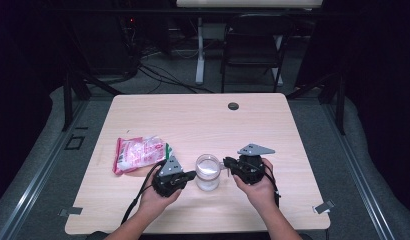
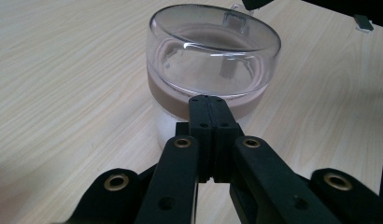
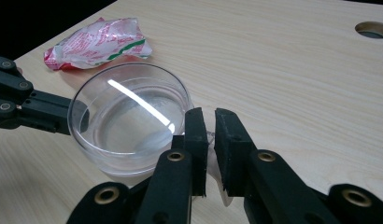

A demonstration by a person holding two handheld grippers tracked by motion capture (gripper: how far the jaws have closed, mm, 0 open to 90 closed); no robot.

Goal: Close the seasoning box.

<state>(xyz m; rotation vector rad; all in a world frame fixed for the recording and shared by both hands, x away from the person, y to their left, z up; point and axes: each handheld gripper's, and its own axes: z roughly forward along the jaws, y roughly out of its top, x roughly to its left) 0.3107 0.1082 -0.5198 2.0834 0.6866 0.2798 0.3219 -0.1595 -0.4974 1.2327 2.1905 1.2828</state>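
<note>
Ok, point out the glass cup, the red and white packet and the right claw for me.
glass cup (image 1: 208,172), high view, on its clear side wall.
red and white packet (image 1: 138,154), high view, middle of the crinkled wrapper.
right claw (image 3: 210,137), right gripper view, midway between its tips, at the cup's handle.

Both forearms in from the bottom of the high view, angled inward toward each other. Left hand (image 1: 155,197) wrapped around the left tongs (image 1: 192,175), pointing right, jaws pressed fully together. Right hand (image 1: 258,187) wrapped around the right tongs (image 1: 226,164), pointing left, jaws nearly parallel with a narrow gap between them. Tips of the two tongs facing each other, near yet apart.
</note>
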